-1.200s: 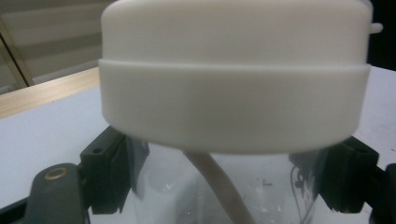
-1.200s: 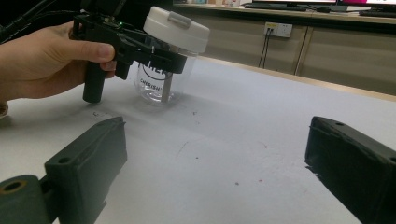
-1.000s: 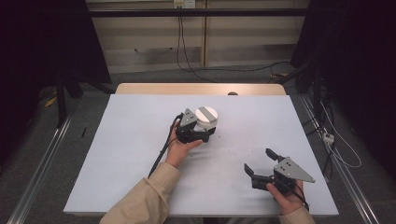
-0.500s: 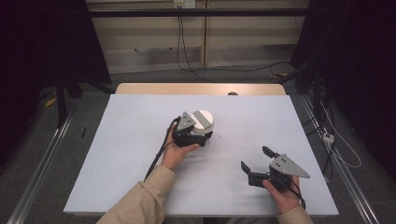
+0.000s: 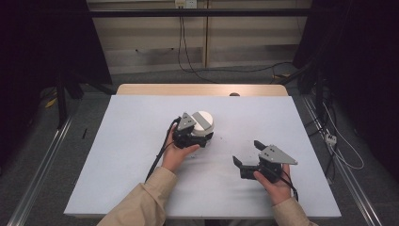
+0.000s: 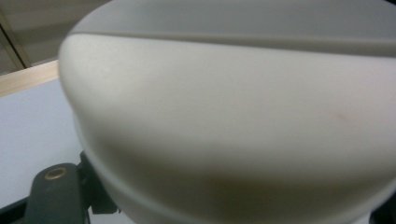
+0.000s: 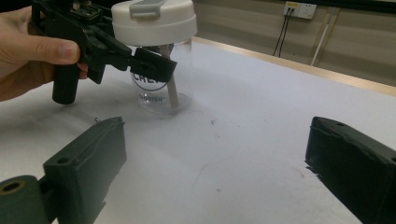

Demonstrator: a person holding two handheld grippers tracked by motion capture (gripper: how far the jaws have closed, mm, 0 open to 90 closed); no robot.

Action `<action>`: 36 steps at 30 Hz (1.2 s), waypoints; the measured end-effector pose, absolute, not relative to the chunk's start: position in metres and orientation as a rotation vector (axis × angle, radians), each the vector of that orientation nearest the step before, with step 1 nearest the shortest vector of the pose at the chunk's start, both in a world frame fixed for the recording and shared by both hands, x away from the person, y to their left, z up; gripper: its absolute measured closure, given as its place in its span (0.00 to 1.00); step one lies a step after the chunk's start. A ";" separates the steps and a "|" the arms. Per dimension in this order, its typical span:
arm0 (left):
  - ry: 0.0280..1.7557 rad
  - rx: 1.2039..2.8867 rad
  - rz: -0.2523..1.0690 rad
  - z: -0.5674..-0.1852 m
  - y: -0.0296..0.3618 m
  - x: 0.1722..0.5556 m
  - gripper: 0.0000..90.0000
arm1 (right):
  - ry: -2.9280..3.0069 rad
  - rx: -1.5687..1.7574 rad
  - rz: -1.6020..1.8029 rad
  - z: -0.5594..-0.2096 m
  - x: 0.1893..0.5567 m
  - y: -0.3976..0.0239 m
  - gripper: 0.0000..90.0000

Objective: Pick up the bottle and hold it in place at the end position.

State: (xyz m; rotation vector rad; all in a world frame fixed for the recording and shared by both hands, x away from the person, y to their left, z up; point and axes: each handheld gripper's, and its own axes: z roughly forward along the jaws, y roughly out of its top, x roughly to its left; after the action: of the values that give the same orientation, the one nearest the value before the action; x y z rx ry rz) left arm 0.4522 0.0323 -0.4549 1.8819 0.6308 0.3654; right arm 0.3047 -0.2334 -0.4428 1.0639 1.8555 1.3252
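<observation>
The bench [image 5: 141, 141], topped with a pale sheet, is bare over most of its left half and along its near edge, with a strip of wood showing at the far edge. Dark floor, rails and cables lie beyond both sides.

Near the middle stands a clear jar [image 7: 161, 88] with a white lid [image 5: 203, 121], upright on the sheet. Through the clear wall a pale straw-like stick leans inside; nothing else can be made out in it. Printed lettering marks the jar's side.

The left gripper [image 5: 195, 136] sits right against the jar, its black jaws closed on the jar just under the lid, as the right gripper view shows; its cable trails back over the sheet toward the person's sleeve [image 5: 141, 207].

The right gripper [image 5: 249, 157] is well apart from the jar, toward the near right corner, jaws spread wide with nothing between them. The sheet between it and the jar is open, apart from a few small dark specks.
</observation>
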 end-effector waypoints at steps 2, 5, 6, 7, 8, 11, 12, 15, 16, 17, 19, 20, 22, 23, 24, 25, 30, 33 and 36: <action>0.623 1.880 0.368 -0.456 0.032 0.452 0.21 | 1.869 1.064 1.326 -0.441 0.310 -0.229 0.05; 0.619 1.882 0.374 -0.456 0.031 0.452 0.21 | 1.865 1.070 1.322 -0.439 0.317 -0.222 0.06; 0.615 1.880 0.373 -0.457 0.030 0.452 0.21 | 1.864 1.071 1.327 -0.438 0.318 -0.221 0.06; 0.620 1.875 0.367 -0.457 0.030 0.452 0.21 | 1.861 1.074 1.328 -0.437 0.320 -0.220 0.07; 0.618 1.871 0.367 -0.458 0.030 0.453 0.21 | 1.857 1.078 1.328 -0.436 0.321 -0.219 0.07; 0.614 1.868 0.367 -0.459 0.030 0.454 0.21 | 1.858 1.081 1.331 -0.434 0.326 -0.215 0.07; 0.612 1.868 0.366 -0.459 0.030 0.454 0.21 | 1.860 1.079 1.333 -0.434 0.328 -0.214 0.07; 0.615 1.864 0.357 -0.459 0.030 0.454 0.21 | 1.867 1.080 1.329 -0.432 0.332 -0.209 0.08; 0.616 1.864 0.355 -0.459 0.030 0.454 0.21 | 1.868 1.081 1.326 -0.431 0.334 -0.208 0.08; 0.617 1.865 0.355 -0.459 0.030 0.454 0.21 | 1.871 1.084 1.319 -0.431 0.335 -0.206 0.08; 0.617 1.865 0.354 -0.459 0.030 0.454 0.21 | 1.876 1.087 1.319 -0.431 0.338 -0.204 0.09; 0.618 1.864 0.352 -0.459 0.030 0.454 0.21 | 1.876 1.087 1.314 -0.430 0.339 -0.203 0.09; 0.622 1.863 0.348 -0.460 0.030 0.454 0.21 | 1.880 1.084 1.314 -0.430 0.341 -0.201 0.09; 0.622 1.863 0.348 -0.460 0.030 0.454 0.20 | 1.879 1.085 1.314 -0.430 0.342 -0.200 0.09; 0.627 1.862 0.344 -0.460 0.030 0.455 0.20 | 1.882 1.087 1.308 -0.429 0.343 -0.199 0.09; 0.628 1.861 0.341 -0.460 0.030 0.455 0.20 | 1.886 1.088 1.309 -0.429 0.344 -0.198 0.09; 0.650 1.852 0.306 -0.461 0.031 0.456 0.19 | 1.888 1.092 1.310 -0.428 0.348 -0.196 0.09; 0.648 1.856 0.308 -0.461 0.030 0.456 0.19 | 1.888 1.089 1.314 -0.426 0.350 -0.194 0.09; 0.646 1.859 0.310 -0.461 0.030 0.456 0.19 | 1.887 1.093 1.312 -0.425 0.351 -0.193 0.09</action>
State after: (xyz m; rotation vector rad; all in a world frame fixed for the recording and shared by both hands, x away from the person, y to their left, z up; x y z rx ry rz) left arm 0.4558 0.0304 -0.4613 1.8585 0.6461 0.3100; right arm 0.3511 -0.1933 -0.4247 1.0929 1.8869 1.3116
